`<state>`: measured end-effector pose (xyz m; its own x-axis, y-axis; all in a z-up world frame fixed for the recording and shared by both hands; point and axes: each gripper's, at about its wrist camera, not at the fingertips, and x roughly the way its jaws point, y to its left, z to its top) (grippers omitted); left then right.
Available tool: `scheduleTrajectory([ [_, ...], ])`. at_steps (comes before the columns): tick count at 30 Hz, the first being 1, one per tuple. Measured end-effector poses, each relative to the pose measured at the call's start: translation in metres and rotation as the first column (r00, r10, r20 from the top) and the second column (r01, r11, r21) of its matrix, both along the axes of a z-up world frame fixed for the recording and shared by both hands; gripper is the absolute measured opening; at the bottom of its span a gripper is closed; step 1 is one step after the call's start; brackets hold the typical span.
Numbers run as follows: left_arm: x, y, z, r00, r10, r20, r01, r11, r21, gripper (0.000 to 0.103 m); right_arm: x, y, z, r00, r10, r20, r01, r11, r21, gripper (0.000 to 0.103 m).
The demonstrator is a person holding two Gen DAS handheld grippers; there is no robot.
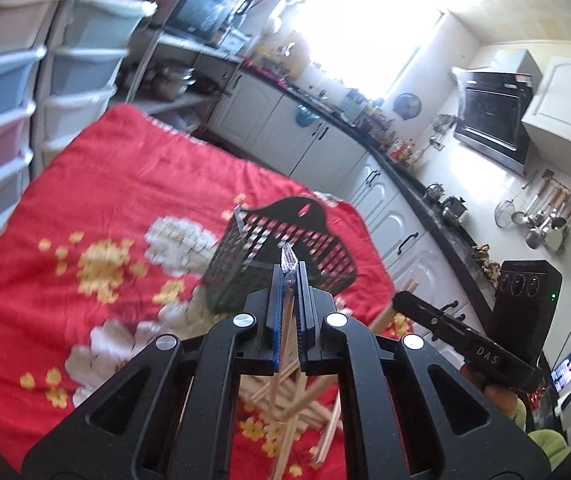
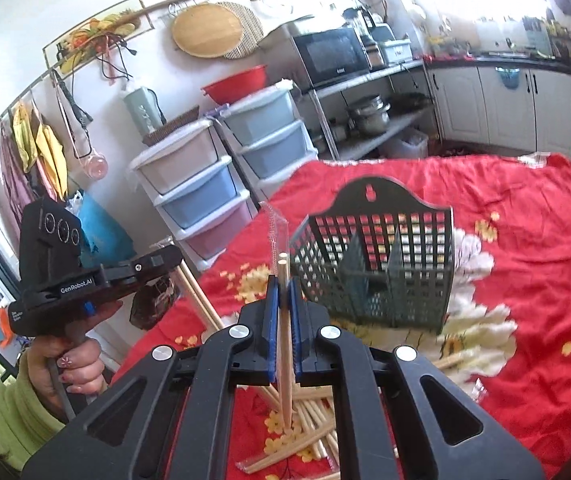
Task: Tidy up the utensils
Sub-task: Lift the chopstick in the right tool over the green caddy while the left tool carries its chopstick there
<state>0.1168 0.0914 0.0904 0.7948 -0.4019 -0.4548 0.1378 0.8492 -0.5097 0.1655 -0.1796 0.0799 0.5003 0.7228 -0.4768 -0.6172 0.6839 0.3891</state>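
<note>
The left tongs [image 1: 290, 280] are clenched on a wrapped chopstick [image 1: 287, 258], whose clear sleeve tip pokes up past the blue pads in the centre of the left wrist view while its wooden shaft runs down between the arms toward the bottom of the frame. The right tongs [image 2: 283, 292] are clenched on a bare wooden chopstick [image 2: 283, 320], standing nearly upright in the middle of the right wrist view, with a clear plastic wrapper [image 2: 275, 224] rising just behind its top end.

Below both tongs, at the lower centre of each view, a loose pile of chopsticks [image 2: 309, 420] lies criss-crossed on the worktop, which is covered by a red floral cloth [image 2: 525, 208].

Just beyond the tongs stands the black utensil basket [image 2: 377, 264], a lattice holder with inner dividers and a tall back plate; it sits on the cloth right of centre in the right wrist view. What its compartments hold cannot be made out.

At the left edge of that view, a hand [image 2: 73, 364] in a green sleeve grips the other tool's handle. Pastel drawer units [image 2: 193, 184] stand behind, upper left of centre.
</note>
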Motion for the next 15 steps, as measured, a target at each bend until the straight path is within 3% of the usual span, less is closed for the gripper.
scheduleTrajectory([
  [7, 0.012, -0.017, 0.032, 0.996, -0.044, 0.083, 0.042, 0.999, 0.018, 0.003, 0.005, -0.004, 0.024, 0.998, -0.025, 0.057, 0.024, 0.999, 0.029, 0.006],
  [15, 0.026, -0.029, 0.077, 0.978, -0.042, 0.203, 0.030, 0.998, 0.063, 0.003, 0.013, -0.012, 0.066, 0.981, -0.080, 0.178, 0.071, 0.996, 0.058, 0.006],
])
